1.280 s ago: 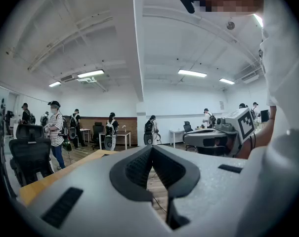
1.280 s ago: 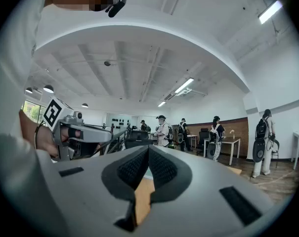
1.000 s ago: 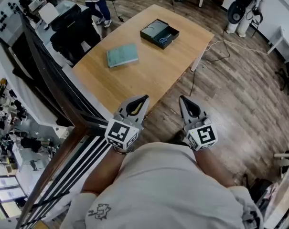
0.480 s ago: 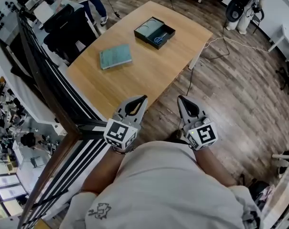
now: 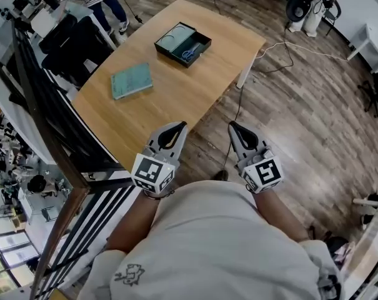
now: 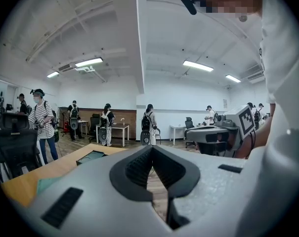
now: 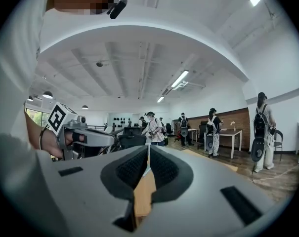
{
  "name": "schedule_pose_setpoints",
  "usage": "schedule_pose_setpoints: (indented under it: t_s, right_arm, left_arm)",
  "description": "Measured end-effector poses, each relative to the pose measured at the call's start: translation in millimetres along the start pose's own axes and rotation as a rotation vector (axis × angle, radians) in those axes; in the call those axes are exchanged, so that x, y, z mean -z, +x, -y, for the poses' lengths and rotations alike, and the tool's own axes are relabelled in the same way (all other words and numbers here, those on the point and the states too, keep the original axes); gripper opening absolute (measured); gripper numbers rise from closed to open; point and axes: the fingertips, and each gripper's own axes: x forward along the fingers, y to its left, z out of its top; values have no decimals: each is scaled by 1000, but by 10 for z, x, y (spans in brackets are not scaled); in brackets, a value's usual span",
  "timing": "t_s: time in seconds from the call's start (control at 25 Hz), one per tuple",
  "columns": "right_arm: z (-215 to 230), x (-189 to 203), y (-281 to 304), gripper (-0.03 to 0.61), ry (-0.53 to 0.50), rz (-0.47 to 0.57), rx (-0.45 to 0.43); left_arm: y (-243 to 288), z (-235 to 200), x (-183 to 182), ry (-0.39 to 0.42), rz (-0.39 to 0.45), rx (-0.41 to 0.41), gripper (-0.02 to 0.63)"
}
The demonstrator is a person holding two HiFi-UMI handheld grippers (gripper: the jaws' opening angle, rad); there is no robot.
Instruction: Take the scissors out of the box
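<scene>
This looks like the approach: both tongs sit low in the frame by the near edge of the table (image 5: 176, 95) — the left gripper (image 5: 179, 127) with jaws together and empty, the right gripper (image 5: 235, 129) with jaws that have just been opening to a thin slit, nothing between them. The scissors (image 5: 189, 54) lie inside the box (image 5: 169, 54) at upper middle, well apart from both — the next move, I judge, calls for closing in and spreading one pair wide.
</scene>
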Motion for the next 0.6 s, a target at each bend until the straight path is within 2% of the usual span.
schedule_pose_setpoints:
  t_s: [0.48,0.6]
  right_arm:
    - [865,162,-135,158,1,-21,-20]
    - [999,211,-170,170,6,-35,-21]
  left_arm:
    - [807,217,32,-8,-18,-17,5]
    - [917,276,39,-14,-26,-12,5]
